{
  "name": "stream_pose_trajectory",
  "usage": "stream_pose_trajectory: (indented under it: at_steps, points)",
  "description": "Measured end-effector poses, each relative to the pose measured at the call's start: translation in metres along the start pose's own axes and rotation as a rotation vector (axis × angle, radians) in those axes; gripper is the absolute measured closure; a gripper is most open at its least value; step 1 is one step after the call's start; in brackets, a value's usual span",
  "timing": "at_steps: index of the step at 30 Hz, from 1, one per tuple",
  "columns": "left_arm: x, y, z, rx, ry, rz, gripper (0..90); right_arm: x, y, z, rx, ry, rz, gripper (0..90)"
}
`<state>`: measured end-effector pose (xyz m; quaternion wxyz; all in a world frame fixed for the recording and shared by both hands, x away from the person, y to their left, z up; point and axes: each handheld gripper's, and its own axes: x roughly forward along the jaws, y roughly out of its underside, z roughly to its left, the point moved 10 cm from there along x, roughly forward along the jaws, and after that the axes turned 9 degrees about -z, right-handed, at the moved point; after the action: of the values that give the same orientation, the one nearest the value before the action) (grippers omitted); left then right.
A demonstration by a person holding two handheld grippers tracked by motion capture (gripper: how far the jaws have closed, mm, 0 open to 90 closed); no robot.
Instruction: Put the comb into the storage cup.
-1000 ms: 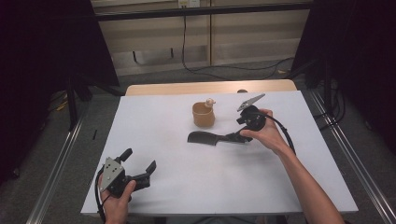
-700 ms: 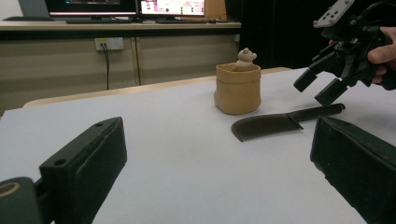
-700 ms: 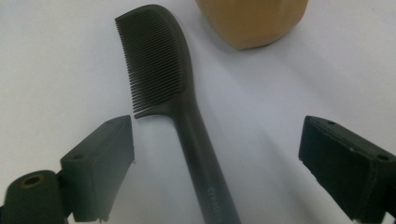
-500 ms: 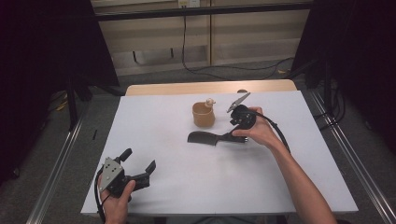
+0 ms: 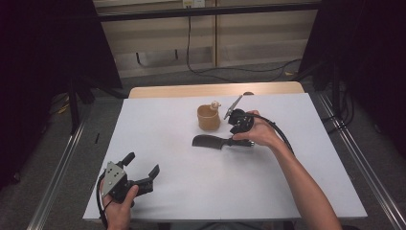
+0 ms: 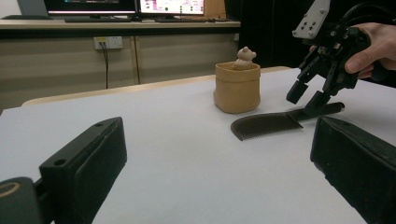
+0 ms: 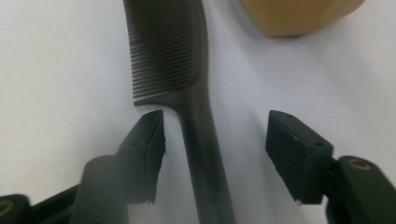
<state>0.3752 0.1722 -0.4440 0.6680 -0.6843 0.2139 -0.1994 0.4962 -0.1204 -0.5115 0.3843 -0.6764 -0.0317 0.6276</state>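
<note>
Your right gripper (image 7: 215,154) jaws, just closing, straddle the comb (image 7: 187,84) handle untouched; your left gripper (image 5: 139,175) gapes, empty.

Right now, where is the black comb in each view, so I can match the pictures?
High view: the black comb lies mid-table, just below the tan pot, its handle toward the right gripper.
Left gripper view: the comb lies right of centre, in front of the pot.
Right gripper view: the comb runs up the middle, its handle between the open jaws.
Shared landmark: the tan pot, at the top edge here.
</note>
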Motion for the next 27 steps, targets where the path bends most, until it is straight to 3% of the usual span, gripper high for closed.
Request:
stream_pose_trajectory:
  at_steps: [5,13,18,20,23,27]
  points:
    - [0.001,0.001,-0.001,-0.002,0.002,0.002,3.7,0.000,0.002,0.003,-0.012,-0.011,0.028,47.3]
    - [0.001,0.000,-0.001,-0.006,0.002,-0.001,3.7,0.005,0.004,0.004,-0.027,-0.012,0.064,53.3]
    - [0.000,0.000,0.000,0.003,0.004,0.003,3.7,0.009,0.004,0.008,-0.062,-0.024,0.088,60.1]
    - [0.000,0.000,0.000,0.004,0.004,0.003,3.7,0.010,0.004,0.007,-0.086,-0.008,0.094,64.5]
    - [0.000,0.000,0.000,0.003,0.003,0.004,3.7,0.010,0.003,0.006,-0.077,-0.009,0.105,65.8]
    - [0.001,0.000,-0.001,0.000,0.001,0.001,3.7,0.010,0.003,0.006,-0.103,-0.012,0.113,66.0]
